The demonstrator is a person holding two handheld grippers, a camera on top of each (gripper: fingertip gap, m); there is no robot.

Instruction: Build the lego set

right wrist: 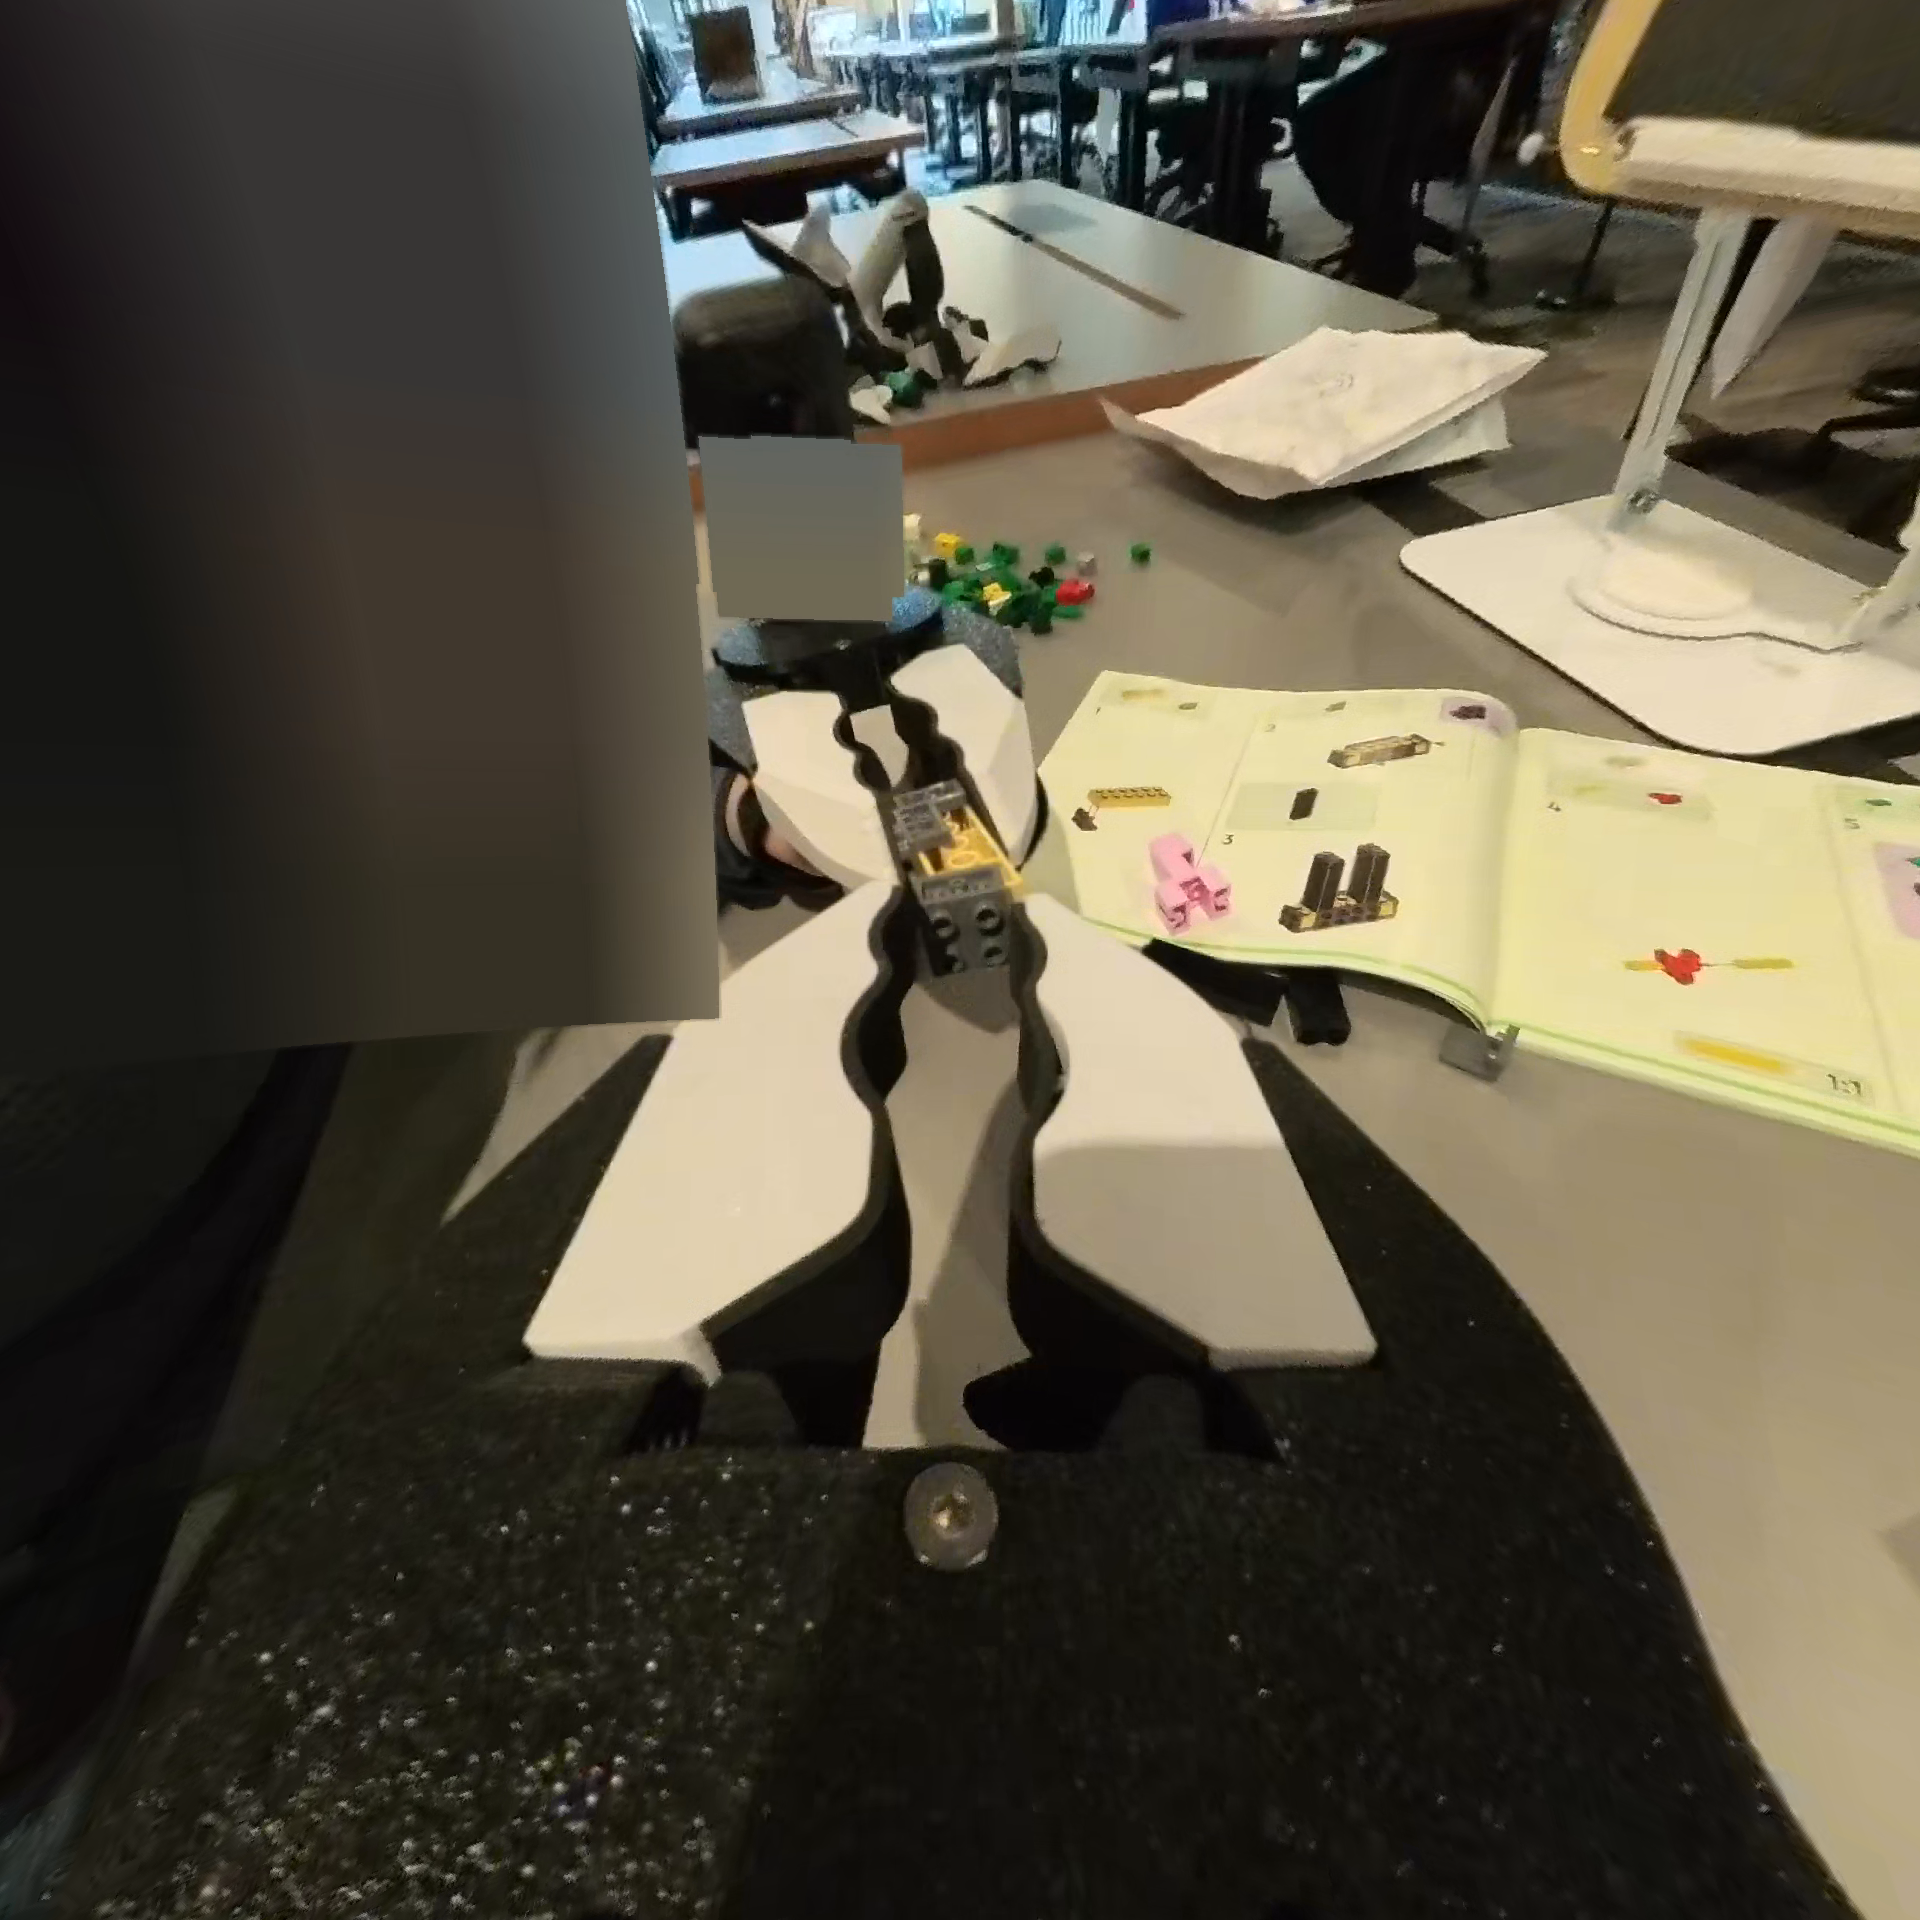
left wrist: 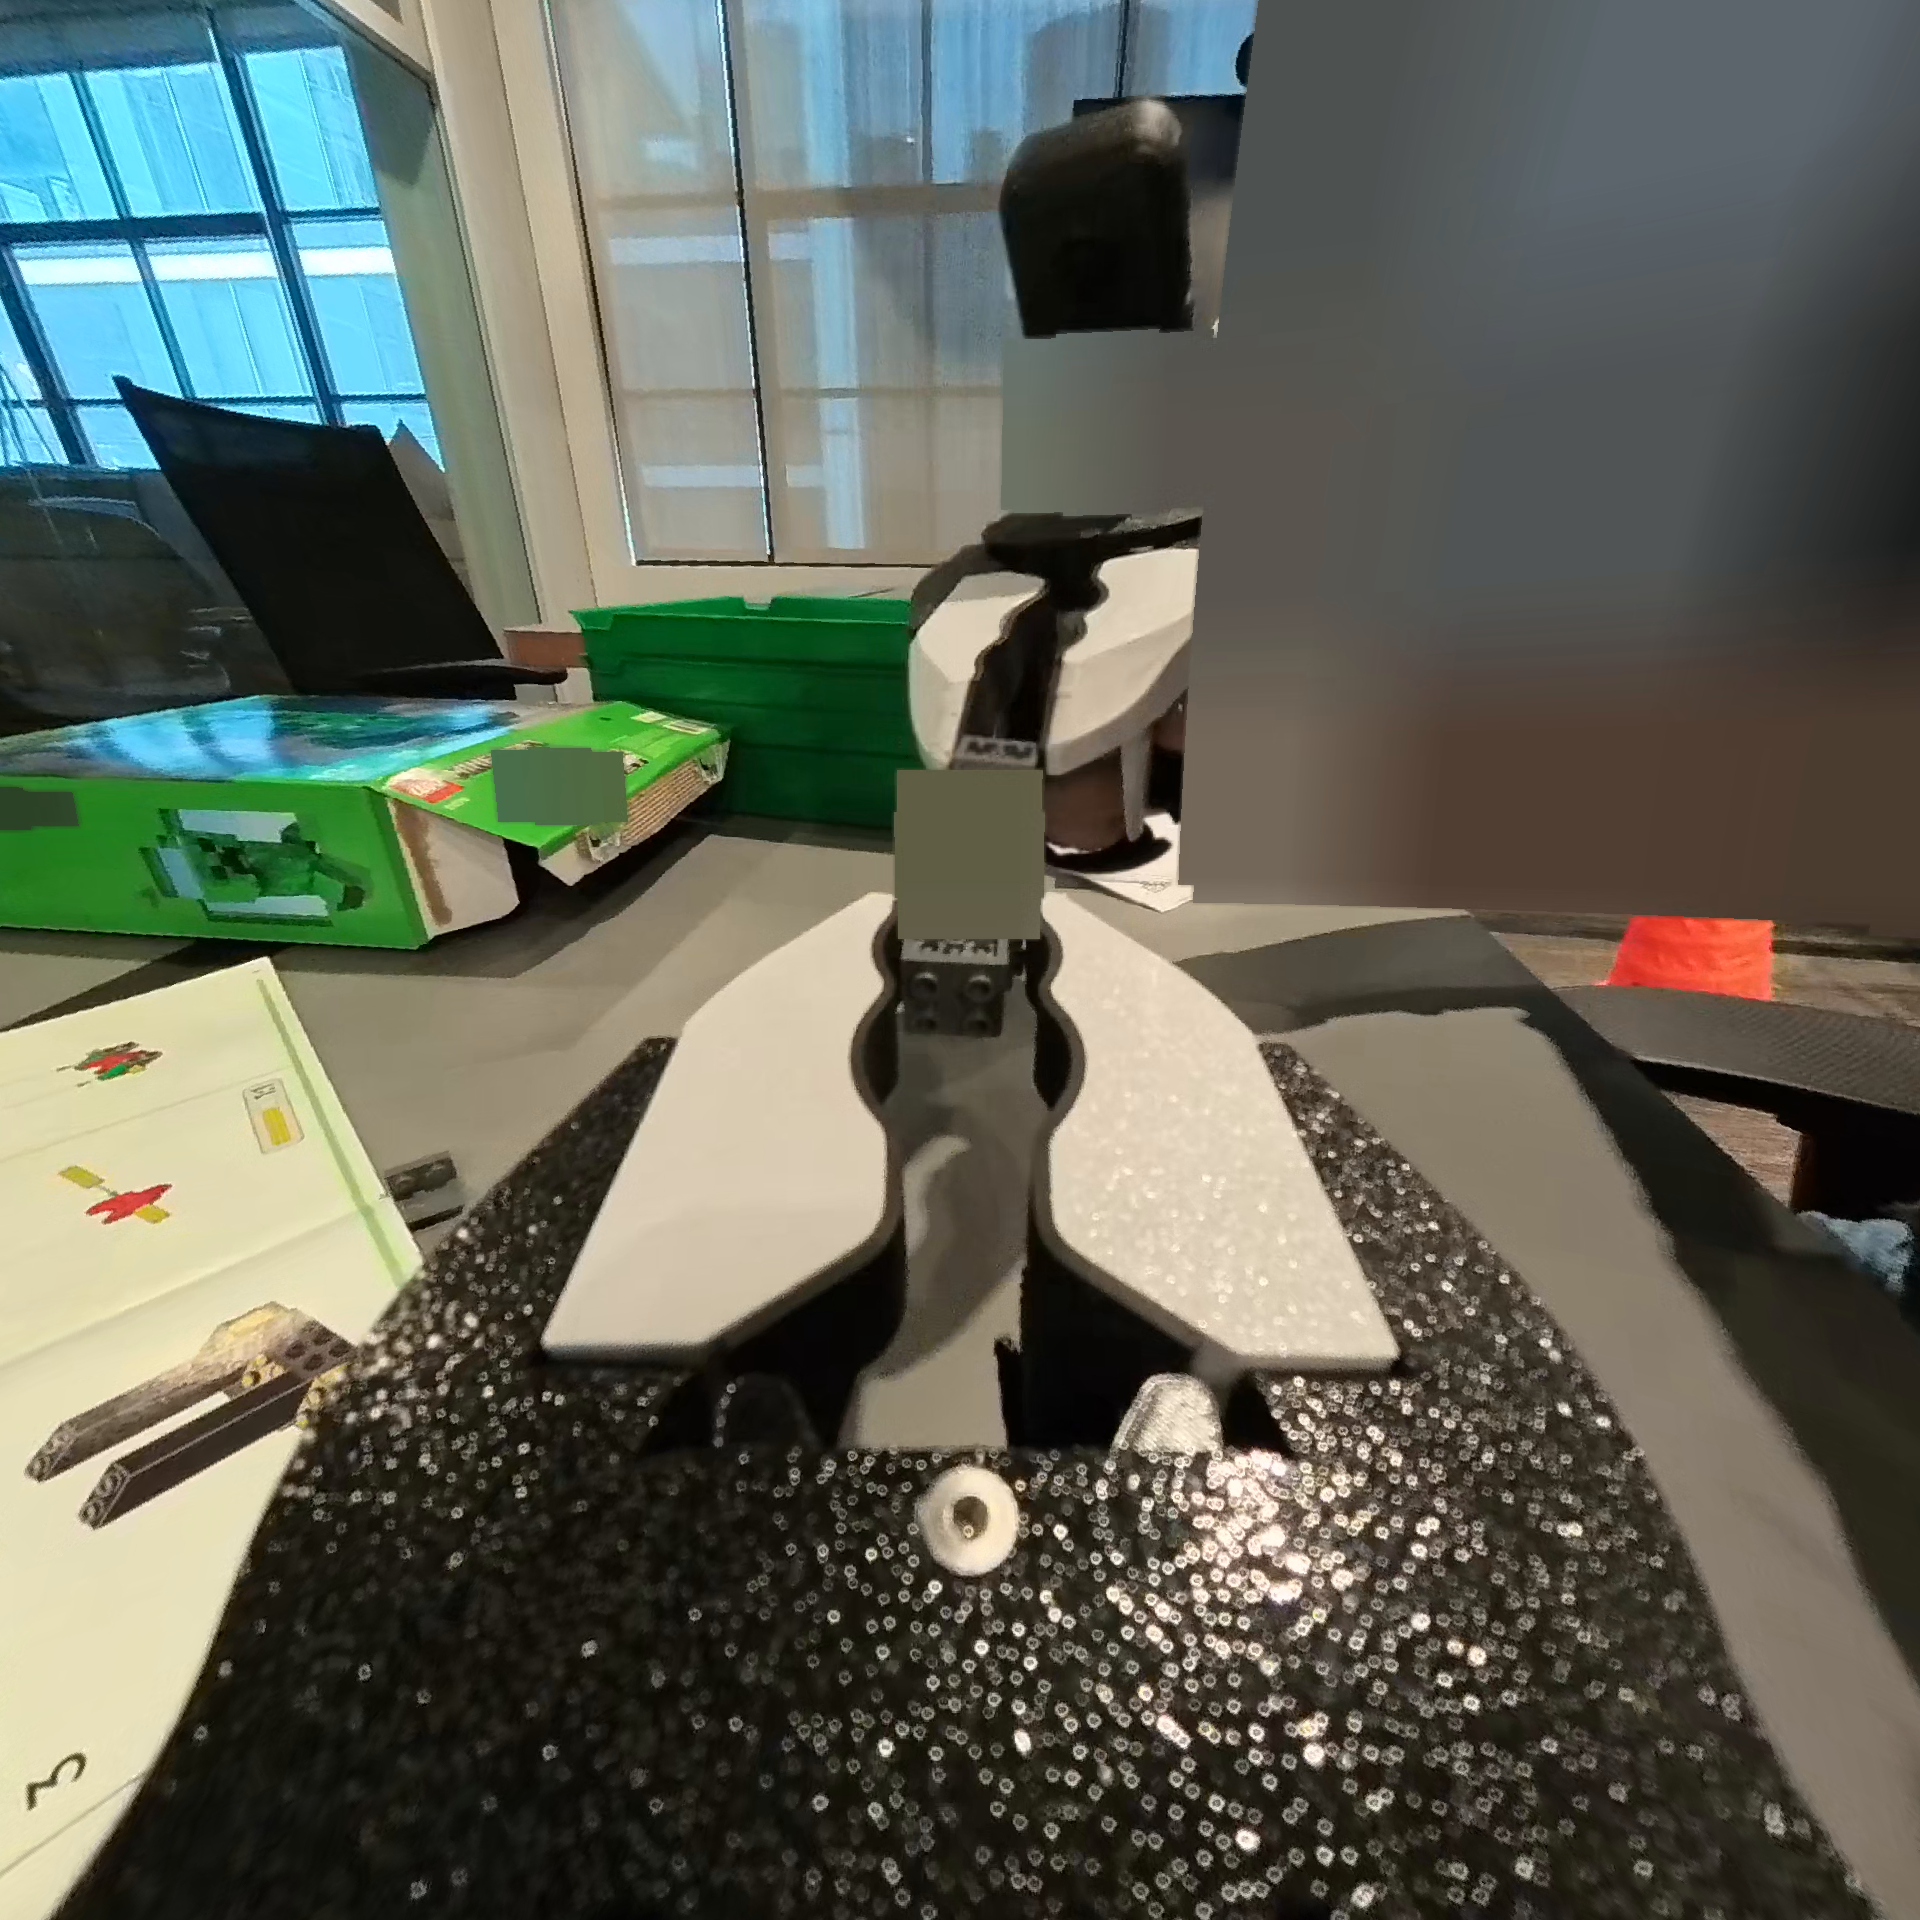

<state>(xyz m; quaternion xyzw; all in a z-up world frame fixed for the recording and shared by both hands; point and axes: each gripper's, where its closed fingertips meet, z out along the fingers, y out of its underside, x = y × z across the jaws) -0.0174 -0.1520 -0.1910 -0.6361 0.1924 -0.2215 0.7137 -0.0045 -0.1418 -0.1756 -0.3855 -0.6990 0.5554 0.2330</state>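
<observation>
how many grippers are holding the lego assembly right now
2. The left gripper and right gripper face each other above the table, each clamping one end of the grey and yellow lego assembly.

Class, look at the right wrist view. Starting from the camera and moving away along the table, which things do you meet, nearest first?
right gripper holding the grey and yellow lego piece → left gripper → loose lego bricks → crumpled white paper bag
</observation>
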